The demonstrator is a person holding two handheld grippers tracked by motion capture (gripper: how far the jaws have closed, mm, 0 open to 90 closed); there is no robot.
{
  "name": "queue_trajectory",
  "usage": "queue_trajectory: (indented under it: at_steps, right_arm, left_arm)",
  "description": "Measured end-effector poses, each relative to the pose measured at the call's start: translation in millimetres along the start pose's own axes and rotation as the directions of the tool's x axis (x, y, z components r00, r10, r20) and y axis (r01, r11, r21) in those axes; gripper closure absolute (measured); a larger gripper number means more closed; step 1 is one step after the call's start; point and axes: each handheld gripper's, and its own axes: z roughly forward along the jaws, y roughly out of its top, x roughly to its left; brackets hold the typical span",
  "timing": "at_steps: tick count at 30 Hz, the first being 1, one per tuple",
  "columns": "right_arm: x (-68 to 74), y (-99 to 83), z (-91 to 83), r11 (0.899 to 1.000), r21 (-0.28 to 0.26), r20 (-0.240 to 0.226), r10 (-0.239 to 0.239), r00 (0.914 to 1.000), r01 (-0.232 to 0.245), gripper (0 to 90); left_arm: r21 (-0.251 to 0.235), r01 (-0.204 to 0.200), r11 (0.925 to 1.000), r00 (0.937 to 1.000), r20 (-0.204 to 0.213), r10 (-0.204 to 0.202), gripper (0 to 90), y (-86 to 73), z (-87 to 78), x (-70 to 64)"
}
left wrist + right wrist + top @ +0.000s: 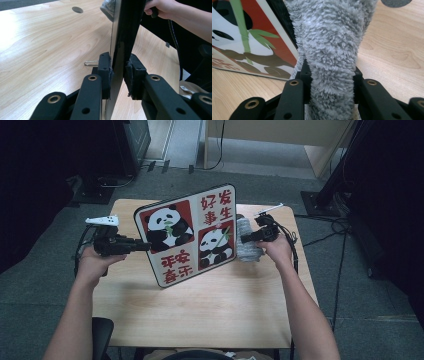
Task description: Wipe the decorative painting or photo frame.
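Note:
A square panda board (192, 234) with red Chinese characters stands tilted on its lower edge on the wooden table (200, 305). My left gripper (145, 246) is shut on its left edge; in the left gripper view the thin dark panel (120, 47) sits clamped between the two pads (105, 72). My right gripper (246, 239) is shut on a fluffy grey cloth (248, 240) held against the board's right edge. In the right gripper view the cloth (332, 60) runs up between the jaws, with the panda board (254, 42) just to its left.
A small metal clip (90, 63) lies on the table beside the left jaw. A round cable hole (77, 9) sits near the table's far edge. Dark stands (330, 180) and cables (340, 225) surround the table on the carpeted floor.

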Motion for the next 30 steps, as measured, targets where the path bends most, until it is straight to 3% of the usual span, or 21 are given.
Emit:
queue_trajectory:
  at_steps: [30]
  right_arm:
    - [-9.9, -23.6, 21.5, 0.999, 0.004, -0.003, 0.036, 0.9994, -0.036, 68.3]
  left_arm:
    - [0.001, -0.007, 1.0, 1.0, -0.004, 0.007, 75.7, -0.5, 1.7, 0.3]
